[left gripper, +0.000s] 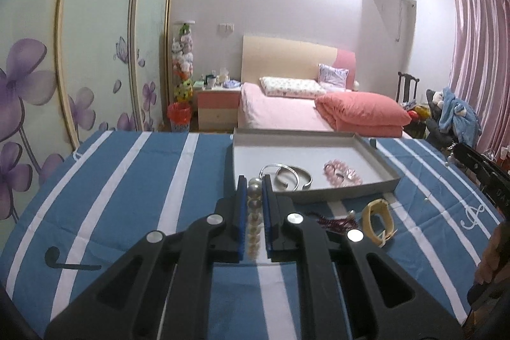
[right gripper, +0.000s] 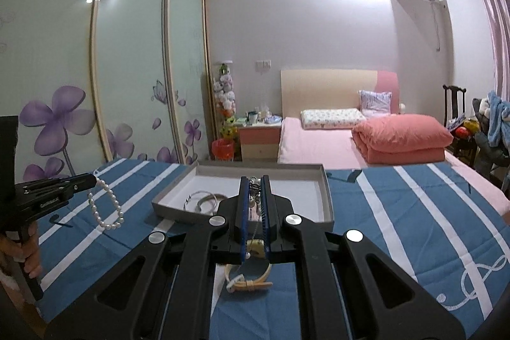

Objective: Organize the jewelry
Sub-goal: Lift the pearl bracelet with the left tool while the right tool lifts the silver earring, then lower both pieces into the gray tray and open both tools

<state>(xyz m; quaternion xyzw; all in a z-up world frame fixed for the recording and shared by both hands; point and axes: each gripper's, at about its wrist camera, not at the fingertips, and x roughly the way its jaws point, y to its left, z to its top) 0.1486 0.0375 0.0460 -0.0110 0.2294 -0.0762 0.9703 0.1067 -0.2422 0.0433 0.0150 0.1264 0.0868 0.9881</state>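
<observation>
On the left wrist view, my left claw [left gripper: 255, 180] is clamped on a pearl bracelet [left gripper: 254, 222] before the tray [left gripper: 376, 185]. On the right wrist view, my right claw [right gripper: 255, 180] pinches a thin chain [right gripper: 254, 206], its details blurred; a watch [right gripper: 248, 274] lies partly hidden beneath.

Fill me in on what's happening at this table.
A person is sorting jewelry into a shallow grey tray on a striped cloth. The left hand-held gripper is shut on a pearl bracelet, lifted clear of the cloth. The right hand-held gripper is shut on a thin chain. Silver bangles and a pink bracelet lie in the tray; a cream watch waits outside.
</observation>
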